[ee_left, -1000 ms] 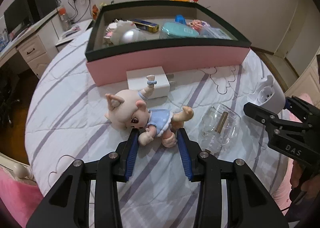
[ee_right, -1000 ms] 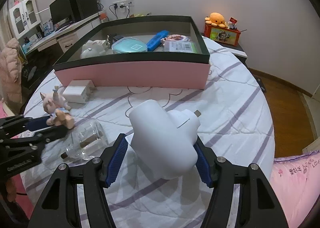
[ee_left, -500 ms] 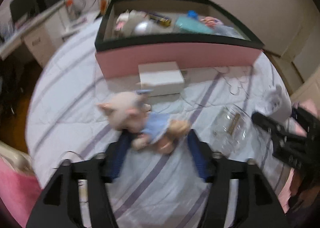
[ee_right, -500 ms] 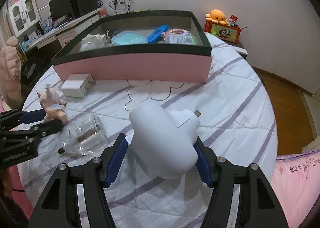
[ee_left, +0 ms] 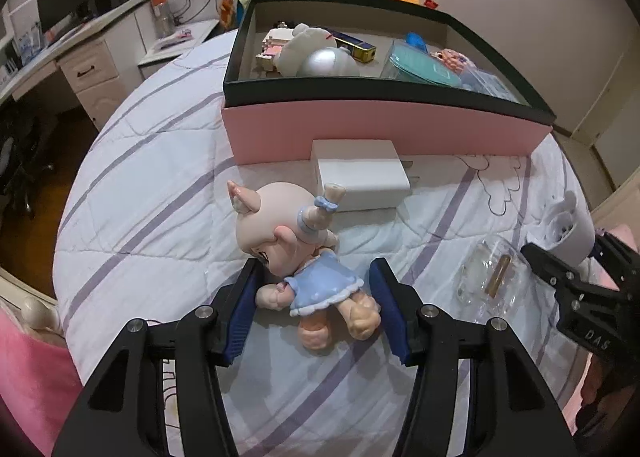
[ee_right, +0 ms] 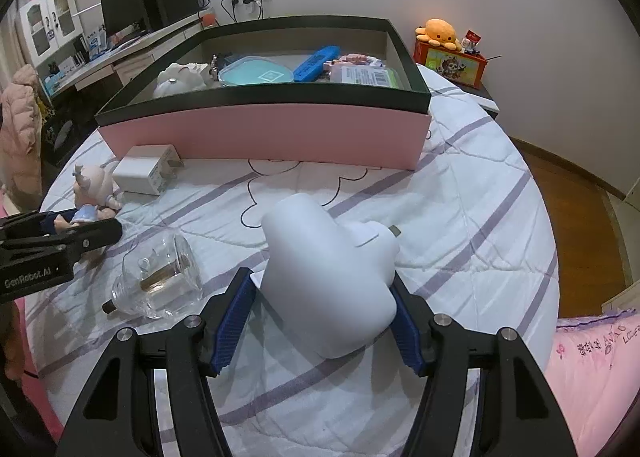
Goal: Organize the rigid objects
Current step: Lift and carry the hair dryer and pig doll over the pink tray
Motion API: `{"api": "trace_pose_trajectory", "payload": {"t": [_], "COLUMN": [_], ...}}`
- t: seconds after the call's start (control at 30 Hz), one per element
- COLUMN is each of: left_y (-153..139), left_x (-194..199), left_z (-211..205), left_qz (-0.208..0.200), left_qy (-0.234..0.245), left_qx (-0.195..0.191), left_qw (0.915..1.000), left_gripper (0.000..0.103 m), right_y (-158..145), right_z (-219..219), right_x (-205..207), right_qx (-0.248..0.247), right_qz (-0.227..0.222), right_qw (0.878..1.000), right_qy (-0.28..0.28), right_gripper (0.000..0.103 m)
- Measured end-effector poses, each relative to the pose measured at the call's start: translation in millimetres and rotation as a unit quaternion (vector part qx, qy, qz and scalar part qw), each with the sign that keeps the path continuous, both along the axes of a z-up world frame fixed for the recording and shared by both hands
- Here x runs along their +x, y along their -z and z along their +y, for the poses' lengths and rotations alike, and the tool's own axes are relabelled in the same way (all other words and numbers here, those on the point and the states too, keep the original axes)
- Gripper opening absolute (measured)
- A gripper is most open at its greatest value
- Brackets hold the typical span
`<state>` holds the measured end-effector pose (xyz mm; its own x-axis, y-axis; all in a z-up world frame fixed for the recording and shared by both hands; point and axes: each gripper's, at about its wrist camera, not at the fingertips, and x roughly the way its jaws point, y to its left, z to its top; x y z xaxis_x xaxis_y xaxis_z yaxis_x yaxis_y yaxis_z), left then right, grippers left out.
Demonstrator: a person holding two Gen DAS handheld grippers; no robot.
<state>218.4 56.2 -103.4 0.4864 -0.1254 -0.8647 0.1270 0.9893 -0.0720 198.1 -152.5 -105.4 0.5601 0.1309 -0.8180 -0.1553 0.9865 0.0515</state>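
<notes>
A pig-eared doll in a blue dress [ee_left: 304,257] lies on the striped bedspread between the jaws of my left gripper [ee_left: 316,269]. The jaws are closing around it, with the pads close beside its hand and foot. From the right wrist the doll [ee_right: 94,193] shows beside the left gripper [ee_right: 84,219]. My right gripper [ee_right: 320,281] is shut on a white rounded device [ee_right: 328,257], held just above the bed. The pink box with a black rim [ee_left: 380,129] stands behind, with several items inside.
A white charger block [ee_left: 360,177] lies against the box's front wall. A clear glass jar [ee_right: 160,273] lies on its side between the two grippers. A desk with a monitor [ee_left: 60,5] is at the left. An orange plush [ee_right: 438,31] sits on a nightstand; wood floor lies to the right.
The left gripper opened wider, moved forward over the doll and is now narrowing on its body. The doll has turned and shifted. The right gripper and its white device have stayed put.
</notes>
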Motion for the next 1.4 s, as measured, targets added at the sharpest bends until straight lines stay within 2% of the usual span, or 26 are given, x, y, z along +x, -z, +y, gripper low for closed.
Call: {"api": "trace_pose_trajectory", "payload": {"t": [0.2,0.57,1.4], "left_y": [-4,-12,-69], "left_x": [3,-20,-62], "left_z": [-5,1,2], "left_qz": [0.001,-0.012,-0.094], "left_qy": [-0.003,-0.008,-0.008], "left_qx": [0.002,0.001,0.001], "left_qw": [1.0000,0.9999,0.9955], "left_gripper": [0.056,0.056,0.056], "right_y": [-4,-23,-76], "right_z": [-2,1,7], "right_x": [-2,-21,-69], "right_qx": [0.008,0.006,0.004], "right_qz": [-0.002,-0.028,-0.103], "right_qw": [1.000,1.000,0.995], "right_qy": [0.001,0.002,0.001], "right_gripper": [0.065,0.065,0.065]}}
